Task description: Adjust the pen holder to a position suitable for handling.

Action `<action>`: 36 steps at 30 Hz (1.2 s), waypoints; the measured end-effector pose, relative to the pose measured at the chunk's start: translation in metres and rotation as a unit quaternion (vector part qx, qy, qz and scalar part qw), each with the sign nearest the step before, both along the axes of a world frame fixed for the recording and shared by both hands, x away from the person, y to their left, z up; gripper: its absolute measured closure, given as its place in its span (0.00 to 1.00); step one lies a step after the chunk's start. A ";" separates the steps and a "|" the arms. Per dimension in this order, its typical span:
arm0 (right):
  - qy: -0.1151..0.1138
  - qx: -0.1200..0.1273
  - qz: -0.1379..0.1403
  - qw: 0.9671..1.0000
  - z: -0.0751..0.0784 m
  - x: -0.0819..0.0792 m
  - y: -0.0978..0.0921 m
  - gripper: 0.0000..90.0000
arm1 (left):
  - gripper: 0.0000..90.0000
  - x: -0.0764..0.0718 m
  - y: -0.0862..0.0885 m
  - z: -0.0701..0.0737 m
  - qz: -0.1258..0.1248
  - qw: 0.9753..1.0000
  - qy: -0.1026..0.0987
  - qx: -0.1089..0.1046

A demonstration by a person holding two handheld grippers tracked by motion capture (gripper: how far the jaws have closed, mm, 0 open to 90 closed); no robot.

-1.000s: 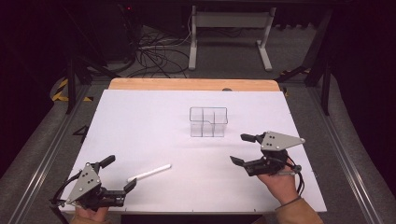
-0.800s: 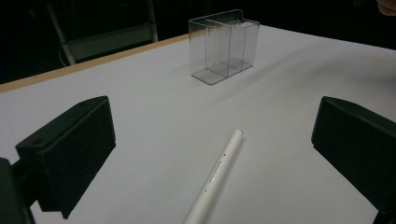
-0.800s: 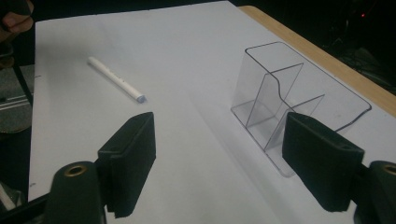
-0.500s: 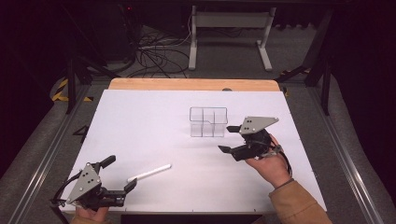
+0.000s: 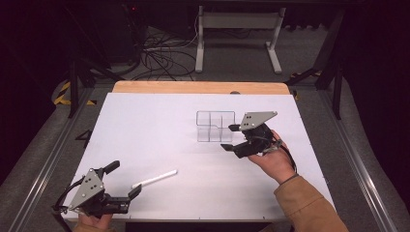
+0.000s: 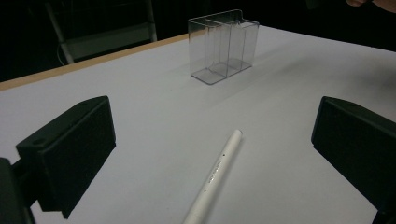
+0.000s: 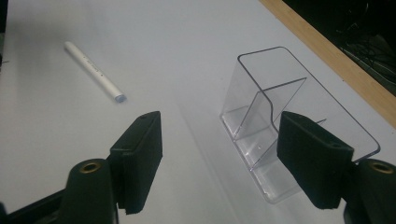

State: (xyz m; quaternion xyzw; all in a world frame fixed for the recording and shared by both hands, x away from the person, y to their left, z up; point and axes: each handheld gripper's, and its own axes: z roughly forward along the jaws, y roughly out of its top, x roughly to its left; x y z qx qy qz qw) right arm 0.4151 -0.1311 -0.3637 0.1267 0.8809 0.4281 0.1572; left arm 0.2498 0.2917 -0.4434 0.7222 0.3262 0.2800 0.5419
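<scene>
Nearest, the left tongs [image 5: 124, 181] rest spread on the counter [image 5: 145, 125], the white pen [image 6: 215, 179] lying between them; its tiny print is unreadable. Farther off, the right tongs [image 5: 231, 137] hover spread, just beside the clear organizer [image 7: 280, 121].

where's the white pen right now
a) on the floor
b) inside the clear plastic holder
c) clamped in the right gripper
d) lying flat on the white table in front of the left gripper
d, the slim white pen lies flat on the white table, just ahead of the left gripper and its open fingers, apart from the clear plastic compartment holder.
</scene>
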 end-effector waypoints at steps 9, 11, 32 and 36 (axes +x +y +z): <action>-0.017 -0.034 0.018 0.999 0.003 0.007 0.006 0.41 | 0.00 0.000 -0.001 0.000 0.000 1.000 0.000 0.001; -0.011 -0.032 0.022 0.999 0.003 0.009 0.007 0.43 | 0.00 0.000 -0.001 0.000 0.000 1.000 -0.001 0.002; 0.005 -0.097 0.034 0.995 -0.007 0.056 0.034 0.61 | 0.01 0.000 0.001 0.000 0.002 1.000 0.002 -0.002; 0.000 -0.113 0.030 0.993 -0.012 0.060 0.039 0.63 | 0.01 0.001 0.001 0.000 0.002 1.000 0.002 -0.001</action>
